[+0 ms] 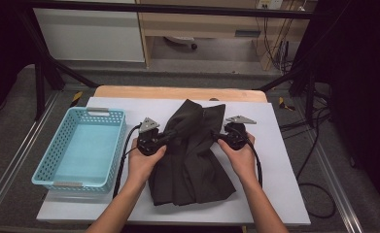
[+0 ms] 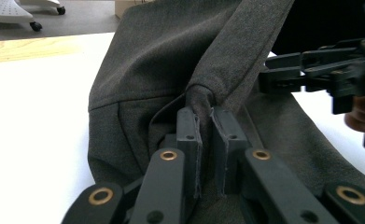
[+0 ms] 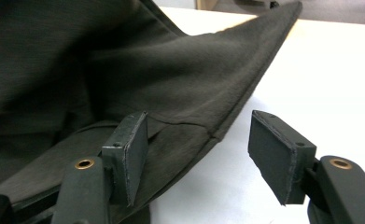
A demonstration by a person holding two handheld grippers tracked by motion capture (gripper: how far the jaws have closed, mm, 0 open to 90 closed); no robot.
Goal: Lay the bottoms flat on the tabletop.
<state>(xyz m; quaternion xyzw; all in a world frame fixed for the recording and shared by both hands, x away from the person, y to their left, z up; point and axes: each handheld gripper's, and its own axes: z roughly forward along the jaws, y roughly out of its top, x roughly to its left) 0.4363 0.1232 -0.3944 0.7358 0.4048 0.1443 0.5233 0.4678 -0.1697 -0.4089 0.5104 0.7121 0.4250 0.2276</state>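
Looking down from the high view, we see a dark grey garment lying on the white table top, folded lengthwise, with its upper part lifted off the surface between the two hands. The left gripper meets the cloth at its left edge; in the left gripper view its jaws are clenched on a pinched fold of the garment, the fabric squeezed between the two pads. The right gripper sits at the cloth's right edge. In the right gripper view we find its jaws released and standing apart: the hem of the garment runs across the gap, with one pad just beside the cloth and the other over bare table, neither pressing on it. In the left gripper view, the right gripper appears farther off, just beside the raised fold. A light blue perforated basket stands on the table to the left of the garment, near the left hand. The right hand rests at the cloth's right side.
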